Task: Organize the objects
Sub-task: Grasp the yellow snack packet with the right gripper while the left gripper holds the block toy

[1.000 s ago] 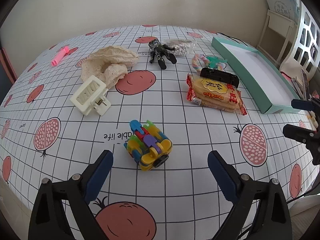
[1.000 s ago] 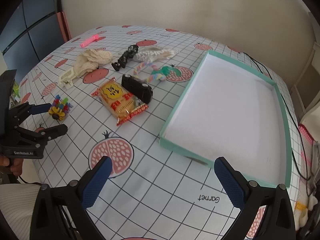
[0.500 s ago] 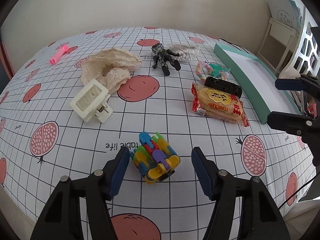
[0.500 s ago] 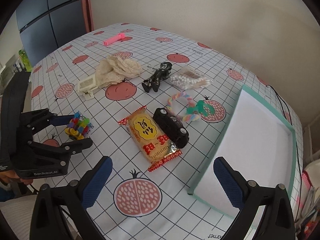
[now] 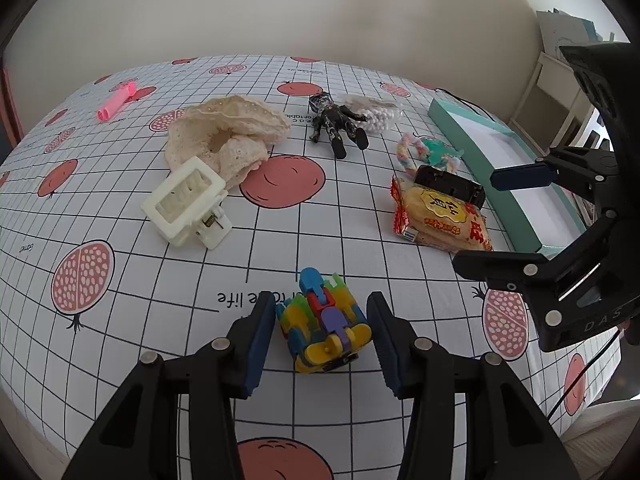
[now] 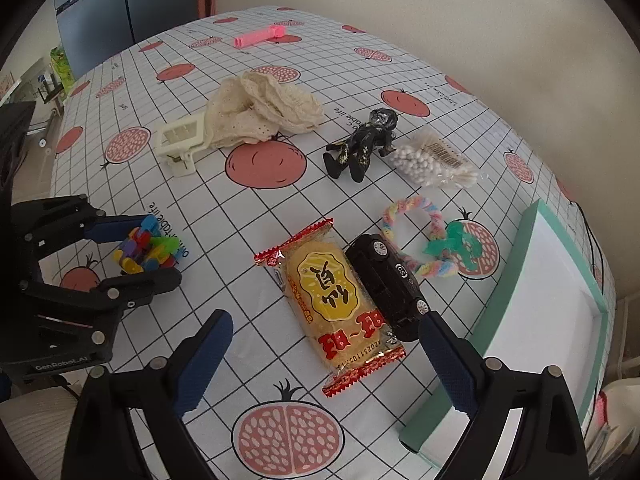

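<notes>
A colourful block toy point(image 5: 324, 318) rests on the pomegranate-print tablecloth near the front edge. My left gripper point(image 5: 322, 320) is shut on it, one pad against each side; in the right wrist view the left gripper point(image 6: 144, 252) shows the same hold. My right gripper point(image 6: 324, 332) stands open just above the near end of a yellow snack pack point(image 6: 332, 296), with a black toy car point(image 6: 388, 280) lying along the pack's right side. From the left wrist view the right gripper point(image 5: 508, 220) hangs beside the teal tray point(image 5: 480, 156).
Farther back lie a rainbow rope ring point(image 6: 416, 236), a black figure point(image 6: 360, 144), a bag of cotton swabs point(image 6: 432, 160), a cream lace cloth point(image 6: 264, 108), a cream clip point(image 6: 180, 140) and a pink tube point(image 6: 260, 36). The teal tray's wall point(image 6: 516, 280) runs along the right.
My left gripper moved forward and narrowed from wide open onto the block toy. My right gripper swung left from the tray to above the snack pack and car.
</notes>
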`<state>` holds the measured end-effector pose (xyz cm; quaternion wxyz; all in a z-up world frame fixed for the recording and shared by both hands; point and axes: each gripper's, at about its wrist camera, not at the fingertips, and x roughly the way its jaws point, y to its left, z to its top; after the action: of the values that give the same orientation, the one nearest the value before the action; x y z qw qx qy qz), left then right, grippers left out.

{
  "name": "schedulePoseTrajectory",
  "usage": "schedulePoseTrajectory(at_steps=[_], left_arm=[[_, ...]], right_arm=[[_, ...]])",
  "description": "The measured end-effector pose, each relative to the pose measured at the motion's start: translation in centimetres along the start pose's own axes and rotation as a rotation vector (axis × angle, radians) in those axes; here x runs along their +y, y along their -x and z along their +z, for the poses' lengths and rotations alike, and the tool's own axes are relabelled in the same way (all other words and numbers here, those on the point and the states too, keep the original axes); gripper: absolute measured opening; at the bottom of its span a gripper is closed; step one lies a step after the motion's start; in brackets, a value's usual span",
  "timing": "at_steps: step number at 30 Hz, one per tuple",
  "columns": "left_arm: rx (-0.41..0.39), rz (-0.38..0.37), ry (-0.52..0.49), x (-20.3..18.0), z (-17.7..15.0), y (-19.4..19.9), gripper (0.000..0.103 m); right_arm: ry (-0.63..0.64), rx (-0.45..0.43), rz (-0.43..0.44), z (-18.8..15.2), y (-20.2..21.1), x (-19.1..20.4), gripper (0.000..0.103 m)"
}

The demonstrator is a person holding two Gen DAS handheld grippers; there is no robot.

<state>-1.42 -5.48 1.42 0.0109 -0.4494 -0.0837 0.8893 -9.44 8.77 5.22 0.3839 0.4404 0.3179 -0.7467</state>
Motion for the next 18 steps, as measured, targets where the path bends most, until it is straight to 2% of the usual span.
schedulePoseTrajectory(at_steps=[14,18], left_arm=[[-0.014,-0.024,-0.007,0.3,-0.1,0.0,0.049],[-0.015,-0.023,-0.008,0.4,-0.1,0.0,0.049]], right_arm=[[0.036,0.082,-0.004,1.3,-3.3,0.9,0.089],[0.026,0.081,0.004,1.5,-3.4,0.9,0.088]])
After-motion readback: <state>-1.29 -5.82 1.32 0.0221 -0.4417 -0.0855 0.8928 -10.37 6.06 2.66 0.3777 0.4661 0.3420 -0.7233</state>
